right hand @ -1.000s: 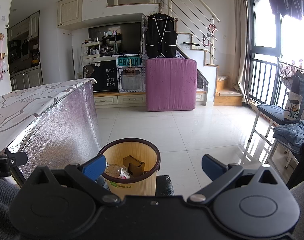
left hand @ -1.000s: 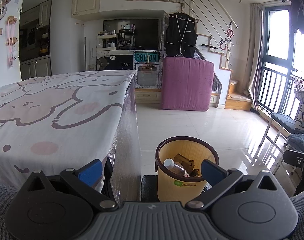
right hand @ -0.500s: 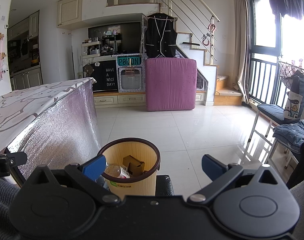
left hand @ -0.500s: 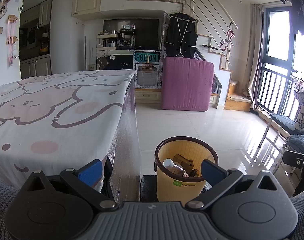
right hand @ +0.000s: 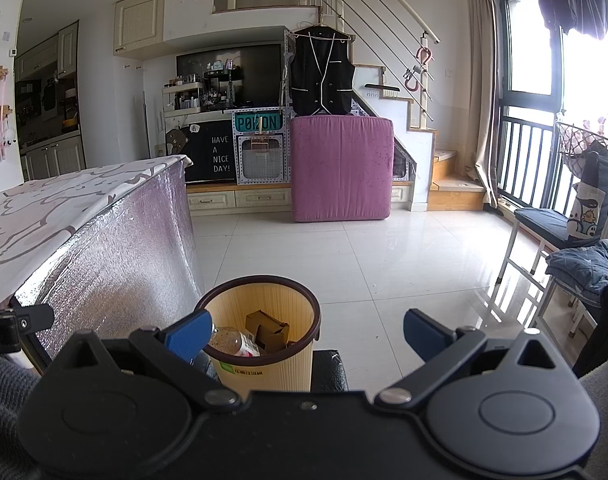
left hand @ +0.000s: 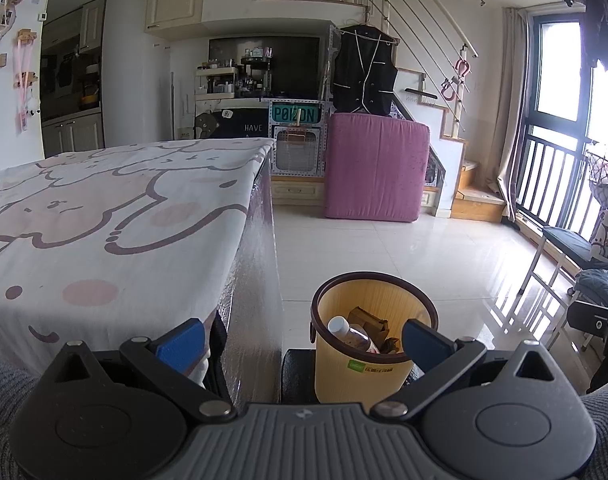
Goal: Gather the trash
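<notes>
A yellow waste bin (left hand: 362, 376) with a dark rim stands on the floor beside the table; it also shows in the right wrist view (right hand: 263, 372). Inside lie a clear plastic bottle (left hand: 350, 334) and brown cardboard scraps (left hand: 370, 320), seen again from the right as the bottle (right hand: 231, 344) and cardboard (right hand: 267, 330). My left gripper (left hand: 301, 342) is open and empty, held above and behind the bin. My right gripper (right hand: 306, 338) is open and empty, also behind the bin.
A table with a pink cartoon cloth (left hand: 103, 216) and silver foil side (right hand: 115, 256) stands left of the bin. A purple mattress (left hand: 376, 168) leans at the far wall. A chair with a blue cushion (right hand: 556, 228) stands at the right by the window. White tiled floor (right hand: 384, 264) lies between.
</notes>
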A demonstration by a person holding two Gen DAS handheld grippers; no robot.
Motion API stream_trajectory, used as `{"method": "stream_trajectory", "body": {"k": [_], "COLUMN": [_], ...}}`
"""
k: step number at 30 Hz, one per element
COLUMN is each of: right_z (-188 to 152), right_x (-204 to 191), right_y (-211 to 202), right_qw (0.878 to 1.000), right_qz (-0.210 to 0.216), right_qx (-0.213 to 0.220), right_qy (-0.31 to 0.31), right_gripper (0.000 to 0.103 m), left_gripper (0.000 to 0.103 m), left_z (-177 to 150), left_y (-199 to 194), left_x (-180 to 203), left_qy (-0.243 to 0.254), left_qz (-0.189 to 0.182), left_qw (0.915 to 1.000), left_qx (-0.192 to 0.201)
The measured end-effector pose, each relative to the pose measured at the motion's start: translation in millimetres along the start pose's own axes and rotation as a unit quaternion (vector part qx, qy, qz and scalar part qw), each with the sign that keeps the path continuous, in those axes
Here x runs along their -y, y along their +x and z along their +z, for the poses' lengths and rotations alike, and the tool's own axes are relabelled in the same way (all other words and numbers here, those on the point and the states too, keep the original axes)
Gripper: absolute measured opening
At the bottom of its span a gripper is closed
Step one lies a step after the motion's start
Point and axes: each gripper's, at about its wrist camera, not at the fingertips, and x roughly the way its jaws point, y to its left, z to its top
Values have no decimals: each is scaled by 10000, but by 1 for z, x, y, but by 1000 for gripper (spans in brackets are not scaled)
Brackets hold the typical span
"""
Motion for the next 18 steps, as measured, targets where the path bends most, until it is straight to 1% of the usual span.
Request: {"method": "stream_trajectory", "body": {"k": [18], "right_z": [1], "right_x": [0], "right_y": [0], "right_qw": [10000], "right_qz": [1], "right_qx": [-4], "right_qy": [-2], "right_gripper": [103], "left_gripper": [103], "left_z": [0], "left_y": [-1], "left_x": [0], "left_qy": [22], "left_qz": [36], "left_qw": [10000], "left_qx": [5]}}
